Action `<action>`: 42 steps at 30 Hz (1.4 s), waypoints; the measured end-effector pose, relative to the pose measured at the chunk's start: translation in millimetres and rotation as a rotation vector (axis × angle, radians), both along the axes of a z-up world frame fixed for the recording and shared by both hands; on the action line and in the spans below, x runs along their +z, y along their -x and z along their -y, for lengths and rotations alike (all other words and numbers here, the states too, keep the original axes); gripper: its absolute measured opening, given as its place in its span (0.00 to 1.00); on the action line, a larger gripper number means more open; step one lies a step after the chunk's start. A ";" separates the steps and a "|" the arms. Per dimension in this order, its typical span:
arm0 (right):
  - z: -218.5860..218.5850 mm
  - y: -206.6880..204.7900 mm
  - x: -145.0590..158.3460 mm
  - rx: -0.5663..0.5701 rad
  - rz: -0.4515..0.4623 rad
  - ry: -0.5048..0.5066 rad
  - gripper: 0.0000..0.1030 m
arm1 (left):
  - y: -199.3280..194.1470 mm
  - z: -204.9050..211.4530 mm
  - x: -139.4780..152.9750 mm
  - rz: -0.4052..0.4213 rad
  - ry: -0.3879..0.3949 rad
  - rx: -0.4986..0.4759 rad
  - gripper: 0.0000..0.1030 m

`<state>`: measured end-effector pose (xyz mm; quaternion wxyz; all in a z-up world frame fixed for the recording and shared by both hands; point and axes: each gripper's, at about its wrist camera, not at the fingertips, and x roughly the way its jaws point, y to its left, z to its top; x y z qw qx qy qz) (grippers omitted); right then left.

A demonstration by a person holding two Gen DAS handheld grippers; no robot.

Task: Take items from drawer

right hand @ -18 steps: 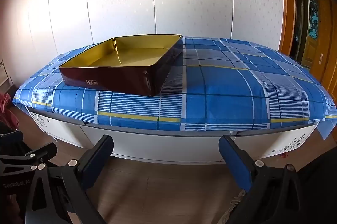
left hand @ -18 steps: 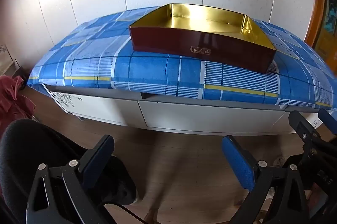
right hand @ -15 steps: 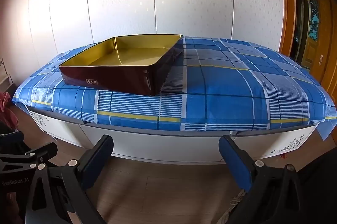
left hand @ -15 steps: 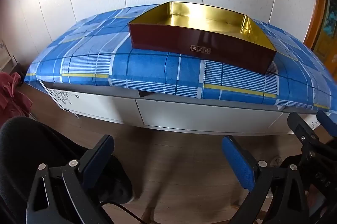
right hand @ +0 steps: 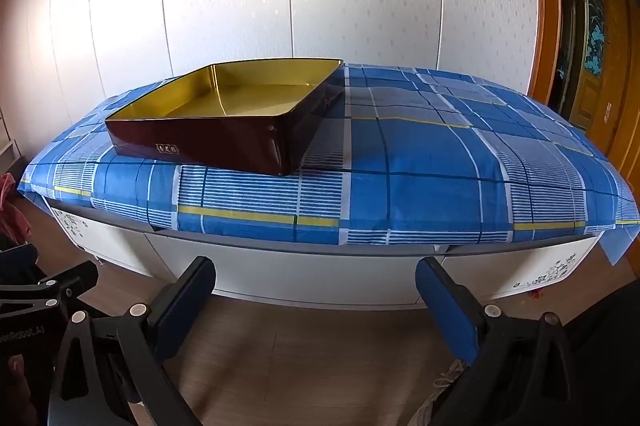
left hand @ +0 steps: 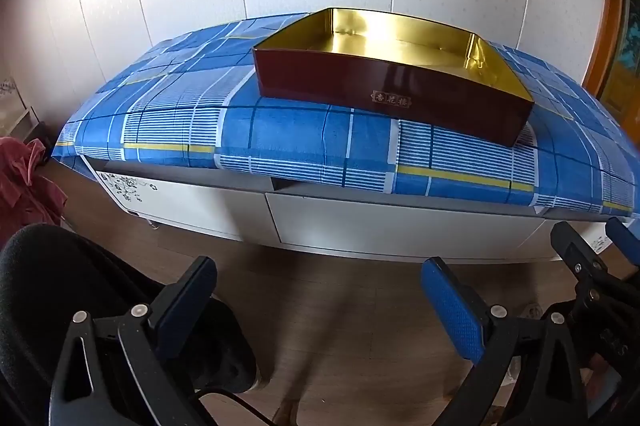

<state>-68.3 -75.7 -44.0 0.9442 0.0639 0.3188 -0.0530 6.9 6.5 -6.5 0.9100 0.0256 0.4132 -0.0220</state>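
Facing closed drawer [left hand: 400, 226]: stiff flat front, no handle; you'd hook top-edge gap. Both grippers' fingers [left hand: 452, 310] [right hand: 444, 306] were spread, empty.

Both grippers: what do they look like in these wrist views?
The left gripper and right gripper match: black skeletal frames with triangular cut-outs and silver screw heads, carrying blue textured fingers. A thin black cable runs beneath the left one.
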 end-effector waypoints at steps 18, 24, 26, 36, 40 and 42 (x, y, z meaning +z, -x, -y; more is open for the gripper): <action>7.7 -3.6 -2.9 -0.028 -0.017 -0.043 0.99 | -0.7 -0.1 -0.4 -0.004 0.006 0.000 1.00; 7.1 -4.3 -2.0 -0.027 -0.012 -0.041 0.99 | -0.2 0.1 0.4 -0.002 0.006 0.000 1.00; 6.8 -4.8 -2.3 -0.026 -0.015 -0.042 0.99 | -0.5 0.1 0.5 -0.003 0.006 -0.001 1.00; 6.3 -3.9 -3.3 -0.023 -0.018 -0.041 0.99 | -1.1 -0.7 0.2 -0.006 0.010 -0.004 1.00; 5.9 -3.5 -2.5 -0.021 -0.014 -0.040 0.99 | -0.9 -0.5 0.3 -0.005 0.008 -0.006 1.00; 5.9 -3.8 -2.7 -0.021 -0.015 -0.039 0.99 | -1.0 -0.6 0.3 -0.004 0.007 -0.006 1.00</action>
